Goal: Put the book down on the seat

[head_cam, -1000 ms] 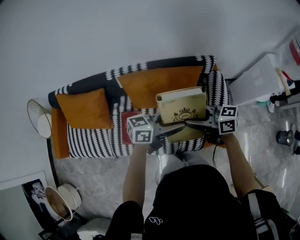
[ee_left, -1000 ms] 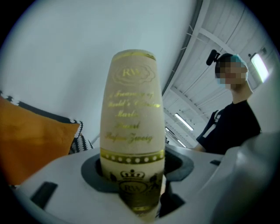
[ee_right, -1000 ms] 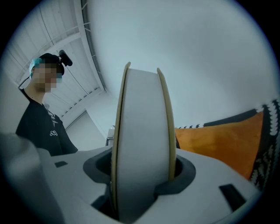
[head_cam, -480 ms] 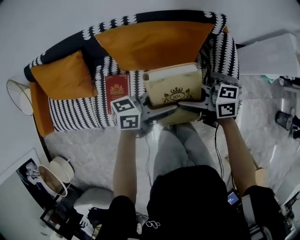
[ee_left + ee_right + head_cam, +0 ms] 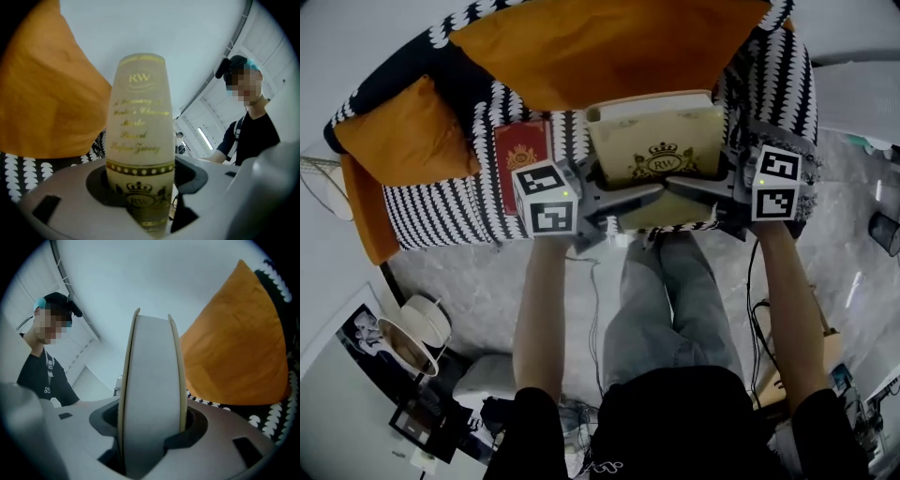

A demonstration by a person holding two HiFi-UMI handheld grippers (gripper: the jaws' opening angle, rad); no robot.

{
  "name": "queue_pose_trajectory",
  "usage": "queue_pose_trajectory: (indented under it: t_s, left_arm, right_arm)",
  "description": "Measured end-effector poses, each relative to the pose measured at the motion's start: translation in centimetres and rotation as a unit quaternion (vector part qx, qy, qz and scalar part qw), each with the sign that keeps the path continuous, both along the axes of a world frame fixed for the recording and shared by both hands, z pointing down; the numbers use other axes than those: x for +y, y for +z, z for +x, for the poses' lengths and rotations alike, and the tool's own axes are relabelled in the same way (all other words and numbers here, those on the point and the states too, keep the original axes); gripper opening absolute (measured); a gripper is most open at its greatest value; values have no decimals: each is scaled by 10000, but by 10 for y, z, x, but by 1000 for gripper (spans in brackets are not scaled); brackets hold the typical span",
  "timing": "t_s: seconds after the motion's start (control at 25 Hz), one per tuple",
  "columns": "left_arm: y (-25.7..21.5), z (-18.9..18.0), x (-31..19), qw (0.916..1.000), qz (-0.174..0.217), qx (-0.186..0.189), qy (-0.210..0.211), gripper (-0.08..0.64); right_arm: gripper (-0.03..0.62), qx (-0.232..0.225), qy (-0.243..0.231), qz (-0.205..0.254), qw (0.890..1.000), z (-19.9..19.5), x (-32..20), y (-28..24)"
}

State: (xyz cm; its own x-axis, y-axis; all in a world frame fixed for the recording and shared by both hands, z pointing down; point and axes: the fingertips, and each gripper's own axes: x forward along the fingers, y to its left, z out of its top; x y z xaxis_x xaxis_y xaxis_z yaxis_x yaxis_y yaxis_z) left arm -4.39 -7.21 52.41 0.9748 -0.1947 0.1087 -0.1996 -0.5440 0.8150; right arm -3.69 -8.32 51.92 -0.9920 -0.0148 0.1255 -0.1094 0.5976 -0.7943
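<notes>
Book [image 5: 656, 155], cream with a gold crown on its cover, is held flat and cover up over the right part of the striped seat [image 5: 441, 211]. Its long axis runs near to far. The head points far, toward the big orange back cushion [image 5: 609, 47]. The spine faces left and the page edge faces right.

The left gripper [image 5: 645, 195] reaches in from the left and pinches the spine end, one jaw on each cover. The right gripper [image 5: 682, 185] comes in from the right and clamps the page edge the same way, its jaws held apart by the book's thickness. Both grip the near half, so the far half juts free. Whether the underside touches the seat cannot be told.

A red book [image 5: 522, 150] lies on the seat just to the left, with a narrow strip of seat between. The armrest [image 5: 769, 84] stands close on the right. The held book's near edge sits about at the seat's front edge, with grey floor [image 5: 487, 281] on the near side.
</notes>
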Motion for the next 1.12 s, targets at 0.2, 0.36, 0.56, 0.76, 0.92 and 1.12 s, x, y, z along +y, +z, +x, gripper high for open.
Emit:
queue_pose_trajectory:
  t_s: [0.2,0.36,0.56,0.76,0.92,1.12]
  left_arm:
    - [40,9,-11,9994,-282,126,135,264]
    - [77,2,-44,9998,-174,-43,-18,261]
    - [105,-3,-44,9992,-287,-295,-8,261]
    - [136,-42,-34,9970,-353,-542,-416,261]
    - [148,-78,-14,9918,-557,-424,-1072,256]
    - [155,-82,-4,9868,-754,35,-1430,114]
  right_arm:
    - [235,-69,217,-346,9991,10,-9,39]
    - [232,-110,258,-323,9991,13,-38,71]
    - [229,-194,168,-209,9995,14,-40,96]
    - [228,-238,447,-245,9984,11,-43,121]
    - [227,-168,800,-31,9967,20,-53,139]
    - [227,-157,660,257,9974,7,-78,158]
